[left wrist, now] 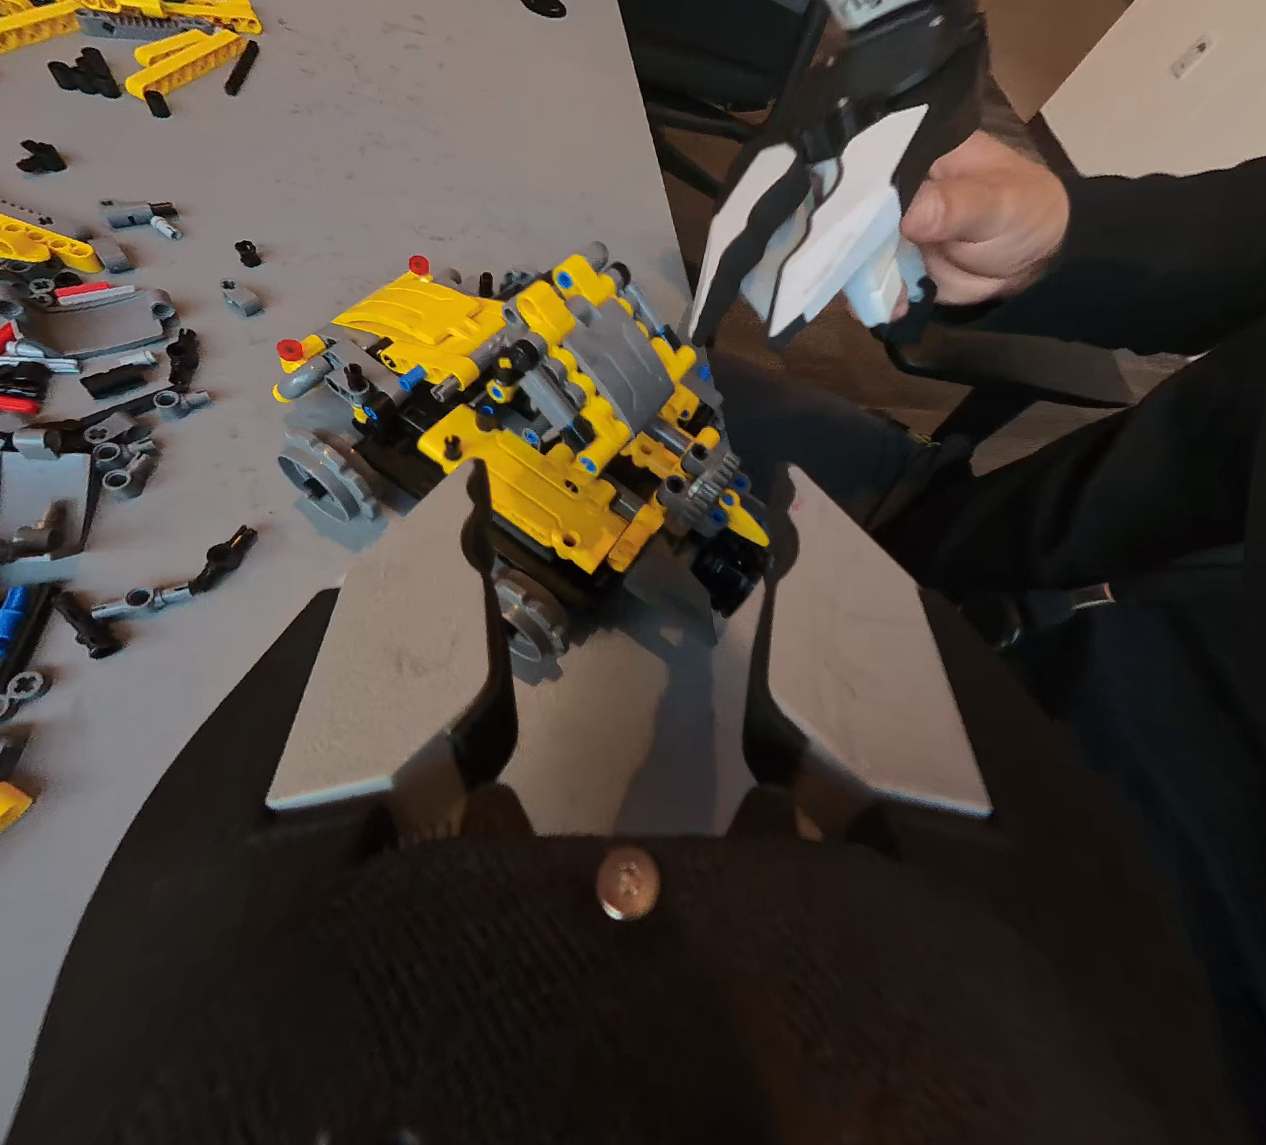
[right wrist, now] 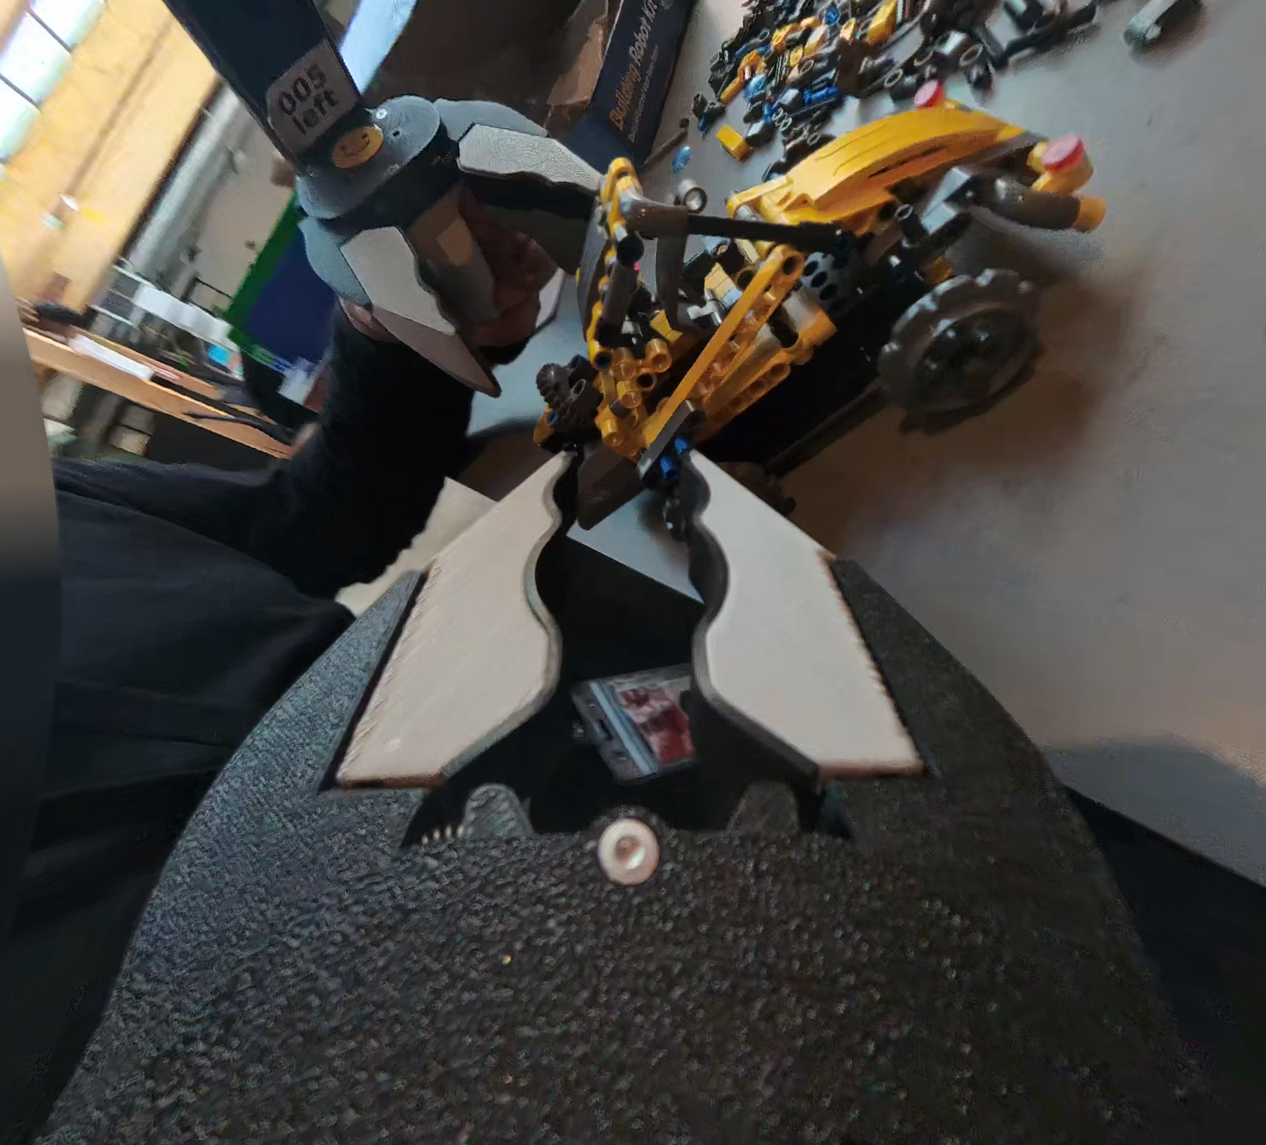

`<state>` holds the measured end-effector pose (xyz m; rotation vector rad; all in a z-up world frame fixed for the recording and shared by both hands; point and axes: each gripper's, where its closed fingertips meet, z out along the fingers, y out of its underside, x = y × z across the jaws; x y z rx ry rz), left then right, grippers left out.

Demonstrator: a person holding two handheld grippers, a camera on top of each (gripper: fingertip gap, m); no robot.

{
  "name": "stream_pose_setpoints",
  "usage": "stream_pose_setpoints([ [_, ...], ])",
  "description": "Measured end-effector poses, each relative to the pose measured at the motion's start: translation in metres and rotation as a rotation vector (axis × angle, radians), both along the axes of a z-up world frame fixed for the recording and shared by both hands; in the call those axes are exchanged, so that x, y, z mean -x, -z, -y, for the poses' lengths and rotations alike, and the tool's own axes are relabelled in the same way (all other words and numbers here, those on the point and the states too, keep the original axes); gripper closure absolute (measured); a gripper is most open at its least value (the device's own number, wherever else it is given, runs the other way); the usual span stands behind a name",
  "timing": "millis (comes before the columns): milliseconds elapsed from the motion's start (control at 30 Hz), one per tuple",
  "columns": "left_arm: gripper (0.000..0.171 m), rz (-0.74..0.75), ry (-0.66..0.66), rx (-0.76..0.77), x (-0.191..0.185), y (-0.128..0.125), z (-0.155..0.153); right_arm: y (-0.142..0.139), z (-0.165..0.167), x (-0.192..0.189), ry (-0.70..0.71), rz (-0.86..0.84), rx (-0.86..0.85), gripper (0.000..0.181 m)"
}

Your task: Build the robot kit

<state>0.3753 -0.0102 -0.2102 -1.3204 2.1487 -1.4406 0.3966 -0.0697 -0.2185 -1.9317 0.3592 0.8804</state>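
A half-built yellow, grey and black model vehicle [left wrist: 548, 399] with grey wheels stands near the corner of the grey table [left wrist: 411, 118]. My left gripper [left wrist: 634, 482] straddles its rear end with wide jaws, and both fingertips press against its sides. It also shows in the right wrist view [right wrist: 548, 283], with the upper finger on the yellow frame. My right gripper [right wrist: 630, 461] has narrow jaws closed around a grey piece with a blue pin at the near end of the model [right wrist: 856, 180]. In the left wrist view the right gripper [left wrist: 733, 338] meets the model's right edge.
Several loose yellow, grey, black and red parts [left wrist: 103, 358] lie across the left of the table, with yellow beams [left wrist: 185, 57] farther back. A dark open box [right wrist: 520, 16] stands behind the model. A hand [left wrist: 986, 221] in a black sleeve holds the right gripper beyond the table edge. The gap from one gripper's tips to the other's is roughly 8 cm.
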Motion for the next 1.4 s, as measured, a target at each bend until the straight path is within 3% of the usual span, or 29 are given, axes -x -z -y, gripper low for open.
stream_pose_setpoints([
  [167, 0.097, 0.074, -0.024, -0.117, 0.003, 0.015, -0.006, 0.013, 0.003, -0.001, -0.137, 0.526, -0.025, 0.136],
  [300, 0.103, 0.074, 0.036, -0.112, 0.003, 0.021, 0.004, 0.02, -0.005, -0.004, -0.208, 0.759, -0.021, 0.139],
  [400, 0.11, 0.064, 0.07, -0.067, 0.003, 0.025, 0.006, 0.024, -0.008, -0.007, -0.251, 0.845, -0.029, 0.144],
  [533, 0.139, 0.07, 0.165, -0.003, 0.011, 0.024, 0.011, 0.024, -0.005, -0.004, -0.33, 0.843, -0.075, 0.148],
  [633, 0.142, 0.097, 0.173, -0.013, 0.011, 0.025, 0.011, 0.027, -0.007, -0.007, -0.343, 0.863, -0.09, 0.157],
  [767, 0.148, 0.107, 0.213, -0.002, 0.012, 0.024, 0.015, 0.026, -0.009, -0.008, -0.339, 0.811, -0.118, 0.155],
  [1067, 0.149, 0.101, 0.258, -0.01, 0.013, 0.026, 0.021, 0.016, -0.008, -0.002, -0.342, 0.657, -0.198, 0.159],
  [1400, 0.147, 0.15, 0.232, -0.073, 0.013, 0.027, 0.025, 0.022, -0.005, 0.002, -0.298, 0.614, -0.199, 0.159],
])
